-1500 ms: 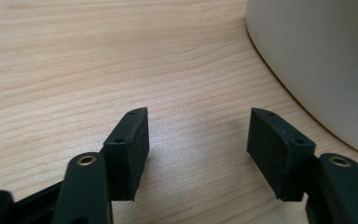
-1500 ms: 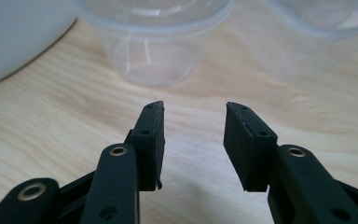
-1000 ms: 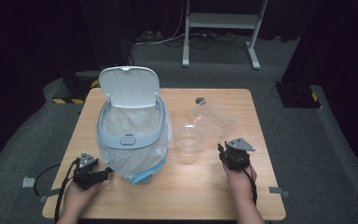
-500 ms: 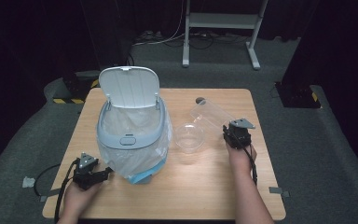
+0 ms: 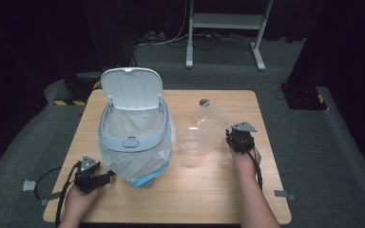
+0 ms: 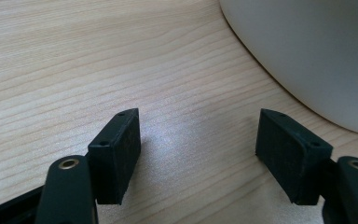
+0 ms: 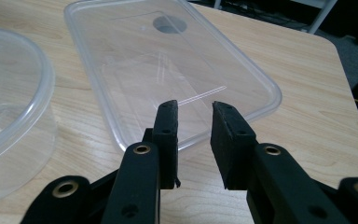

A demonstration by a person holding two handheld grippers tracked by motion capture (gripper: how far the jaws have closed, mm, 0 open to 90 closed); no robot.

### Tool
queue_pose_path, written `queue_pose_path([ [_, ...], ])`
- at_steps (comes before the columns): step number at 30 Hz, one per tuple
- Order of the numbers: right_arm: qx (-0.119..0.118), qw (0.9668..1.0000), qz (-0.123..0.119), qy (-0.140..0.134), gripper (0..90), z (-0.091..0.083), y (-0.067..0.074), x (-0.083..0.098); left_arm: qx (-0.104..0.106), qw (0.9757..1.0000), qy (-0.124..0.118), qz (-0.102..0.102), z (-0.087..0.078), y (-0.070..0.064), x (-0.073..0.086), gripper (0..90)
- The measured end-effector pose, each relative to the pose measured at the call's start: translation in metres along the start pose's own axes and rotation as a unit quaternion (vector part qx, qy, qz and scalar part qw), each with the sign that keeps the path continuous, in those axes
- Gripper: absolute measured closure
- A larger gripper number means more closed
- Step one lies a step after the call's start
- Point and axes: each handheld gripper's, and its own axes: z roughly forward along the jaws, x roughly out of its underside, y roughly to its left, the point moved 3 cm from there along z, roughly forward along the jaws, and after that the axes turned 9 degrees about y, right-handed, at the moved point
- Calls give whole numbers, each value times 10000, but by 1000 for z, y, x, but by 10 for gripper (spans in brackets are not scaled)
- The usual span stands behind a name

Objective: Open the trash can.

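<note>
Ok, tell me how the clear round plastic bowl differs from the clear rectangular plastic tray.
The clear round plastic bowl is circular with tall walls; the clear rectangular plastic tray is oblong and shallow. The bowl lies nearer the bin; the tray lies just ahead of the right gripper. Both are transparent and empty.

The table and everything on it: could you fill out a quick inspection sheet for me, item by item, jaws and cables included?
Surface: wooden table, bare wood between the things, no spills seen.
Job's things: clear rectangular tray lies flat on the table, its near rim just ahead of the right gripper; clear round bowl stands beside it.
Clutter: grey bin with lid up and a plastic liner inside.
Grippers: right gripper has its jaws narrowly apart, nothing between them; left gripper rests with jaws wide open beside the bin.
Cables: one trails from each gripper; more cables lie on the floor behind.
Surroundings: dark curtains, grey carpet, metal stand behind the table.
</note>
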Motion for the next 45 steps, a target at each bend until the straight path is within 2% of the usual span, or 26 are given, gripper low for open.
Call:
queue_pose_path([
  [9,-78,9999,-93,-80,711,-1,7,0,-1,10000,-9,1,0,0,0,311],
  [17,-21,9999,46,-93,675,6,2,-4,-3,10000,-3,-1,0,0,0,311],
  [20,-37,9999,106,-98,676,5,3,-2,-4,10000,-8,-11,0,-1,0,311],
  [27,-113,9997,81,-179,676,-1,10,5,-6,10000,-38,-45,0,-2,0,311],
  [32,-154,9997,-15,-206,676,-3,14,9,4,10000,-26,-45,0,-1,0,311],
  [45,-237,9994,-217,125,669,2,26,30,10,10000,-29,-39,0,-1,0,311],
])
